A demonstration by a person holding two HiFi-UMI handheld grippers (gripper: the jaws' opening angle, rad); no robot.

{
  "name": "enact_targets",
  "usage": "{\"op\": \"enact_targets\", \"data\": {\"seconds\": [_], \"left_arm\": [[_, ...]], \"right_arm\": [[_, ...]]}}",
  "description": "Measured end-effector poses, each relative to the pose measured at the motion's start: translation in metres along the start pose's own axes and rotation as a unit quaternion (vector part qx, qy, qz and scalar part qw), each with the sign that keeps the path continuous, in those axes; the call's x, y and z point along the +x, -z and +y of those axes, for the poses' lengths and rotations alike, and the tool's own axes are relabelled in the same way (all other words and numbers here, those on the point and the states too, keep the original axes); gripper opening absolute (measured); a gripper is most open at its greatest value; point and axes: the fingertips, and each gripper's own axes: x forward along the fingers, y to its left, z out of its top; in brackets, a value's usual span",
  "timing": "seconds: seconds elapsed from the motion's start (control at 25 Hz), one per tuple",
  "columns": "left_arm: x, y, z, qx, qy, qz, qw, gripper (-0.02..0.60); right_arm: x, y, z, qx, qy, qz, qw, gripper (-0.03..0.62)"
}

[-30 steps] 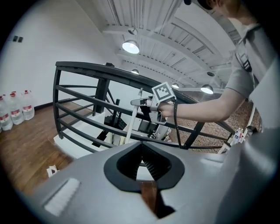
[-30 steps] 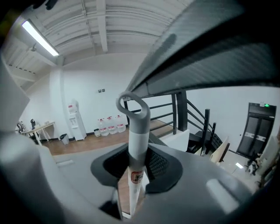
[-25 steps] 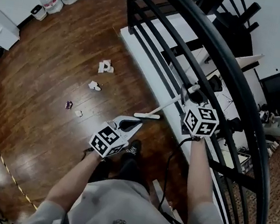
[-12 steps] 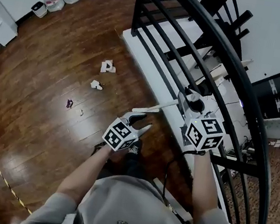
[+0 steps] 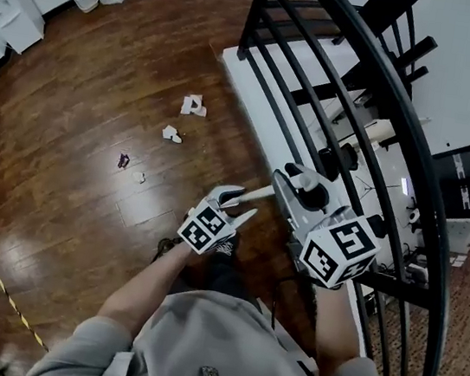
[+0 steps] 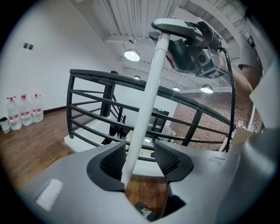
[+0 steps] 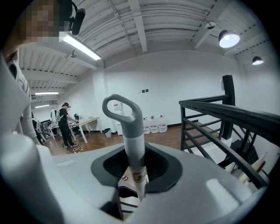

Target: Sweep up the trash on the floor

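Nothing is swept yet: the trash, mostly paper scraps, lies on the open floor left of the railing. The right tongs clamp the white handle beside the railing. The left tongs have just been opening and stand wide around it, not pressing.

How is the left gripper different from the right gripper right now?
The left gripper's fingers have just opened wide and stand loose around the white pole; the right gripper's fingers are clamped on it. The left gripper sits lower down the pole; the right gripper grips just below the grey loop at its top. Both have the same pole between their fingers.
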Motion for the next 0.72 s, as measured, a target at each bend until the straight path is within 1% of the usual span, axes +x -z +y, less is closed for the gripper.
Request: {"op": "enact_targets", "data": {"seconds": [0.08,0.12,0.16,0.24,0.44,0.6,0.72], "left_arm": [[-0.005,-0.002,0.005,-0.004,-0.011,-0.016,0.9998,0.183],[-0.007,-0.003,0.008,-0.009,-0.015,-0.023,0.9996,0.163],[-0.008,-0.004,0.011,-0.014,-0.019,-0.027,0.9993,0.089],[-0.012,0.001,0.016,-0.023,-0.026,-0.027,0.9990,0.086],[-0.010,0.030,0.028,-0.050,-0.042,-0.010,0.9979,0.091],[0.001,0.059,0.039,-0.081,-0.048,-0.004,0.9955,0.089],[0.015,0.082,0.055,-0.098,-0.055,0.007,0.9937,0.087]], "right_arm": [[0.005,0.001,0.014,0.007,-0.028,0.002,1.000,0.086],[0.009,0.001,0.018,0.011,-0.038,0.003,0.999,0.086],[0.013,0.001,0.018,0.016,-0.045,0.003,0.999,0.085],[0.021,0.004,0.017,0.028,-0.054,0.005,0.998,0.086],[0.045,0.026,0.017,0.040,-0.076,0.020,0.996,0.086],[0.069,0.053,0.013,0.037,-0.084,0.043,0.995,0.086],[0.094,0.075,0.000,0.043,-0.089,0.060,0.993,0.086]]}}
